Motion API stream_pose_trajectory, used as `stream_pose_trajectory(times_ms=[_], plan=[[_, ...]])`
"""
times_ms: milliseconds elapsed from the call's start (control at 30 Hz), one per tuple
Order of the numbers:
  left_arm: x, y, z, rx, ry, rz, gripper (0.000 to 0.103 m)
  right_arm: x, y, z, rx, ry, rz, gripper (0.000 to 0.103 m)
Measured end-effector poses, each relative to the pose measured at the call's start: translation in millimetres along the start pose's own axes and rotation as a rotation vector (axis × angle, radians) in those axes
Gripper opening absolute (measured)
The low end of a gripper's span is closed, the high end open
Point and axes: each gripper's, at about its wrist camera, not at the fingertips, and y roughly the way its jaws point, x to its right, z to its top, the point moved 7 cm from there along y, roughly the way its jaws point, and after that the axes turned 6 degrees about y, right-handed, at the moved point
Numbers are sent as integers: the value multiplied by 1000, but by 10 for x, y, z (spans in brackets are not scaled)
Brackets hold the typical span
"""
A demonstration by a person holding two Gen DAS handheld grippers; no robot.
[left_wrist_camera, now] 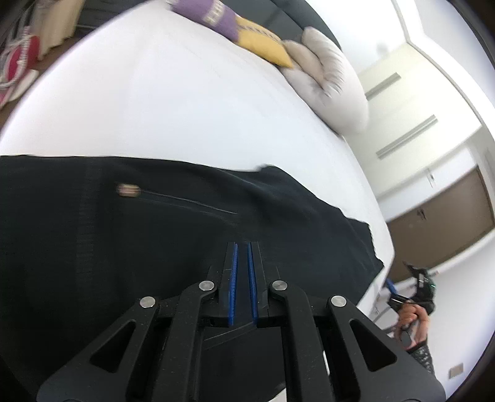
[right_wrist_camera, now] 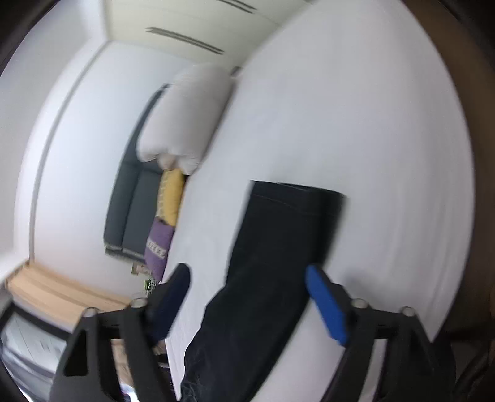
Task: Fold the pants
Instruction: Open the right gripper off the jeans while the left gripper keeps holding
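The left gripper has its two blue pads pressed almost together, with only a thin slit between them. I cannot see any cloth caught in this slit, so whether it pinches something cannot be told. It hangs over the dark pants, near their edge on the side of the right hand. In this view the pants lie spread on the white bed, and a small pale label sits on the fabric; the picture is blurred here.

The right gripper is spread wide. Its blue pads stand far apart, and nothing is between them except the view of the pants below. From this side the pants look like a long dark strip on the bed, with a straight hemmed end far from the gripper.

At the head of the bed there is a white pillow, then a yellow cushion and a purple cushion beside it, all against a dark headboard. In the left wrist view a hand holds a dark handle beyond the bed corner. White cupboards stand behind.
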Motion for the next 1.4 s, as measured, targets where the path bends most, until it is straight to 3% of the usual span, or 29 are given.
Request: stream_pose_trajectory(times_ms=[233, 600, 733, 800, 867, 933, 1000, 1233, 1400], plan=[[164, 652, -89, -126, -19, 3, 6, 320, 458, 48, -72, 111, -50, 61], [2, 764, -197, -117, -45, -26, 6, 349, 625, 374, -59, 120, -2, 56], [-26, 737, -279, -113, -51, -35, 6, 323, 752, 411, -64, 99, -16, 49], [12, 745, -242, -112, -46, -31, 6, 328, 754, 408, -69, 76, -31, 42], [13, 738, -204, -112, -46, -32, 6, 399, 759, 413, -70, 85, -51, 18], [9, 711, -199, -112, -46, -34, 6, 510, 763, 418, -79, 121, -48, 9], [14, 721, -189, -112, -44, -33, 6, 543, 742, 422, -80, 126, -28, 7], [21, 709, -178, -111, -41, -33, 6, 437, 672, 388, -57, 35, -92, 7], [3, 702, -169, -107, -56, -44, 6, 98, 611, 243, -34, -102, -125, 6]])
